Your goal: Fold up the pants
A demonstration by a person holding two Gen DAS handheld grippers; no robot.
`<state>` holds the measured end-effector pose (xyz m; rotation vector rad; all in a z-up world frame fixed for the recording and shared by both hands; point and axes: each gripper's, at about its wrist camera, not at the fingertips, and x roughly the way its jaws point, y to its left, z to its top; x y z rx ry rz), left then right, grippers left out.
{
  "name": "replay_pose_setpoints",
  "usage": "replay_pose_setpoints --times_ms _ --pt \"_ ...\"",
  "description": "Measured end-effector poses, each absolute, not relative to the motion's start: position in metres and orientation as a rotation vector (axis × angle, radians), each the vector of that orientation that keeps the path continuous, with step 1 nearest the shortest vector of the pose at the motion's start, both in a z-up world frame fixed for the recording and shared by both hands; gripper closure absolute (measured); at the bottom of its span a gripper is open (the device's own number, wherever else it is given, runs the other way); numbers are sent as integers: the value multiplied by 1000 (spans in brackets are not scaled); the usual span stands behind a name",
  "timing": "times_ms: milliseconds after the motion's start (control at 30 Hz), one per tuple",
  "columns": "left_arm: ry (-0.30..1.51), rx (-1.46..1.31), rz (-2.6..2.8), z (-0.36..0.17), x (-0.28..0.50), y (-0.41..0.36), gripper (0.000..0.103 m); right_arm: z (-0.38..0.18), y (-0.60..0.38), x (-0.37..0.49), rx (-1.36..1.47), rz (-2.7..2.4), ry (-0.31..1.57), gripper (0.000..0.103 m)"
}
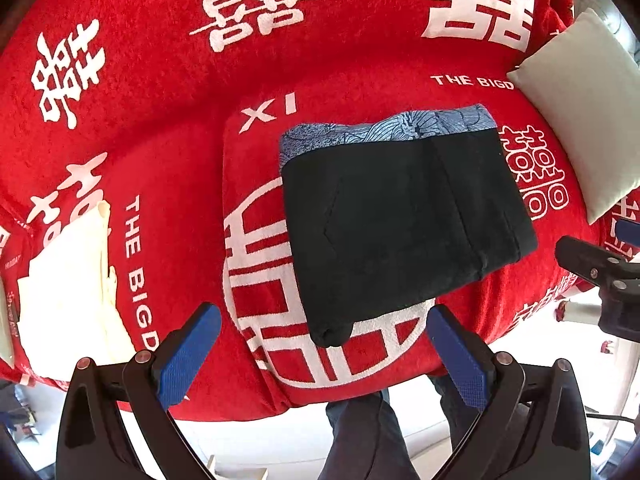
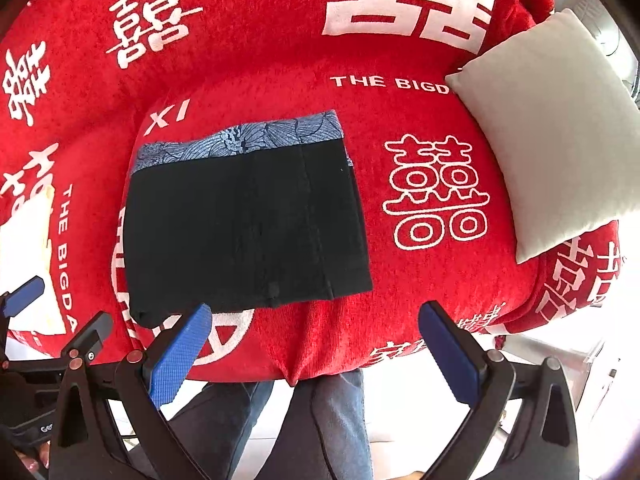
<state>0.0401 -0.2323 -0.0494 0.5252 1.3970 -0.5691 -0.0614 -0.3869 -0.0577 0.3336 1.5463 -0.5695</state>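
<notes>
Your pants (image 1: 404, 220) already lie as a compact dark rectangle on the red cover (image 1: 180, 140) printed with white characters, near the middle of the seat, with the blue patterned waistband lining (image 1: 384, 130) showing along the far edge. The layers sit stacked and fairly square, so the folding looks close to finished; the one loose spot is the near-left corner (image 1: 332, 334), which bulges and curls a little past the stack. At most you have that corner to tuck or flatten, or one more fold if you want a smaller bundle.

Your left gripper (image 1: 324, 356) hangs just off the near edge of the pants with its blue pads spread wide and nothing between them. Your right gripper (image 2: 316, 350) is likewise released, jaws apart and empty, over the front edge of the seat, slightly to the right of the garment. Neither tool touches the cloth.

Around you: a pale cushion (image 2: 556, 136) leans at the right end of the seat, well apart from the pants, and a cream folded cloth (image 1: 72, 284) lies at the left end. Your own legs (image 2: 280, 428) stand below the front edge. Nothing sits between the grippers and the pants, so the way in is free
</notes>
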Motion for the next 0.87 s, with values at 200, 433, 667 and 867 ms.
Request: replay_pose_setpoints --times_ms 200,433,667,867 --pt "1392 510 -541 -50 42 -232 0 -57 -387 -59 321 -551 1538 0" --pt "1386 457 -504 -48 39 -233 0 -62 -395 -61 319 -511 1530 0" --pt "1410 407 -419 -47 32 -237 0 -65 -402 -70 302 -439 1548 0" --pt "1382 413 -415 -40 22 -247 0 -64 -413 -77 290 -407 1554 0"
